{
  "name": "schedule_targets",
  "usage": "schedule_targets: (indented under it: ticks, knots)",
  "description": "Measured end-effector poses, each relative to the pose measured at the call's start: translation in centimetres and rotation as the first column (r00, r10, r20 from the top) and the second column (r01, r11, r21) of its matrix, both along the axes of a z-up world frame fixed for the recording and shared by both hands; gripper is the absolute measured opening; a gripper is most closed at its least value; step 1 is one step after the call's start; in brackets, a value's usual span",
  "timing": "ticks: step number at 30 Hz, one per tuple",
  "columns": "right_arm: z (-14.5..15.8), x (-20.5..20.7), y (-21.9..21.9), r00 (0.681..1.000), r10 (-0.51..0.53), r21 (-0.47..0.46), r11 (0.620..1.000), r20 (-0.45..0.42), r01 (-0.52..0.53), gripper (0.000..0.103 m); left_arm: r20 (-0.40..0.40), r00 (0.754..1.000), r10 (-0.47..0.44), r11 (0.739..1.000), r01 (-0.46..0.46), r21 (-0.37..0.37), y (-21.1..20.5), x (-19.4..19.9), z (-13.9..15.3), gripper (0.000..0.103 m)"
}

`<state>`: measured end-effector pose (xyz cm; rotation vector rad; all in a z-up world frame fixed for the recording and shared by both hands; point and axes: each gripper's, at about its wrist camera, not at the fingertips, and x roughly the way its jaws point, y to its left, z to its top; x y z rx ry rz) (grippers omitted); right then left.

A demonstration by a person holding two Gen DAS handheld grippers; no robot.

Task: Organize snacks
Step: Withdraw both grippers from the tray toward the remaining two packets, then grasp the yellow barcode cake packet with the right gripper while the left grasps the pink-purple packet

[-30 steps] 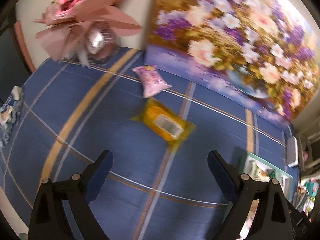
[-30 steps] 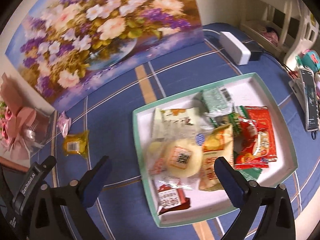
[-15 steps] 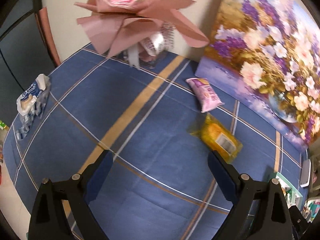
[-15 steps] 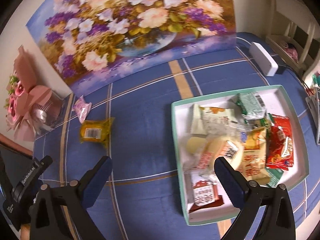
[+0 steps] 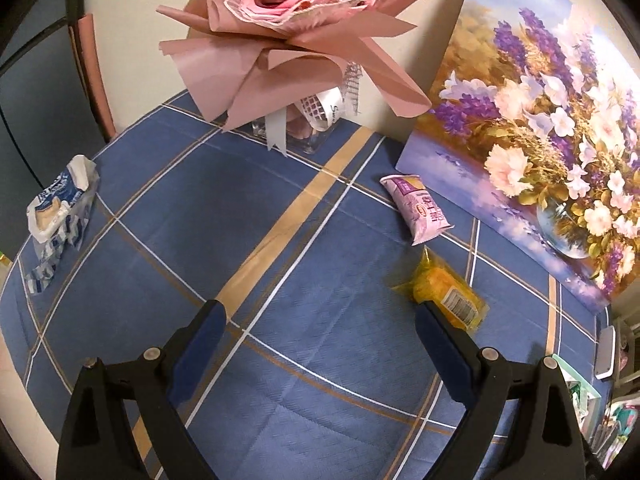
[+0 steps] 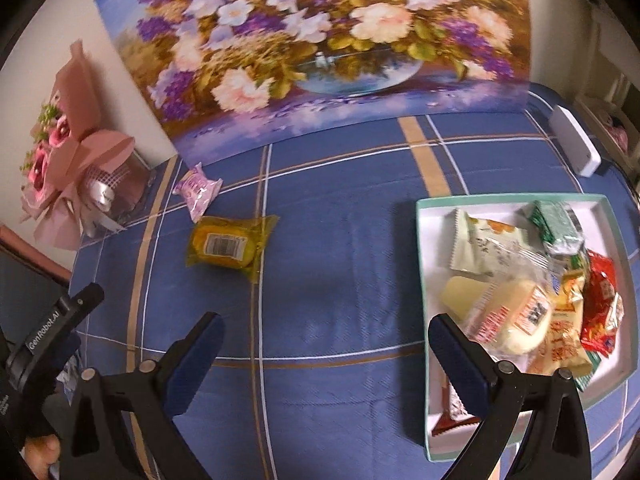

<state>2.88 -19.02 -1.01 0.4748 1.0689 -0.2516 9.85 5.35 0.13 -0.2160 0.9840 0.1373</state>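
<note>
Both hand-held grippers, left (image 5: 320, 330) and right (image 6: 322, 340), hang wide open and empty over the blue plaid tablecloth (image 5: 168, 216) – nothing's picked up yet.

Compared to a second ago, both views have swung over to the left side of the table. The yellow crinkly plastic snack packet (image 6: 228, 246) now sits just ahead of the right gripper's left finger, and it's right at the tip of the left gripper's right finger (image 5: 438, 344) in the other view. The small pink-purple foil snack pouch (image 5: 418, 208) lies just past it, near the foot of the flower painting (image 6: 320, 40). The white shallow tray with the mint-green rim (image 6: 422, 248), piled with packets, has slid off to the right. My guess is these two strays are what's left, and yellow goes first.
</note>
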Motion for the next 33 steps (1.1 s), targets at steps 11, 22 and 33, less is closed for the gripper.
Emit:
schedule_targets:
  ticks: [11,22,33]
  knots:
    - [-0.8,3.5,2.0,0.996,0.084,-0.038,0.996,0.024,-0.083,0.103,0.004,1.0,-0.031,0.998,0.031,-0.051,0.0,2.0,-0.5,0.096]
    - [-2.9,8.0,2.3,0.993,0.104,-0.024,0.994,0.047,-0.103,0.103,-0.003,0.998,-0.063,0.994,0.062,-0.091,-1.4,5.9,-2.8,0.096]
    - [-5.7,11.8,5.1,0.971,0.232,-0.066,0.971,0.055,-0.228,0.103,-0.065,0.994,-0.083,0.996,0.08,-0.049,-0.7,8.3,-6.9,0.096]
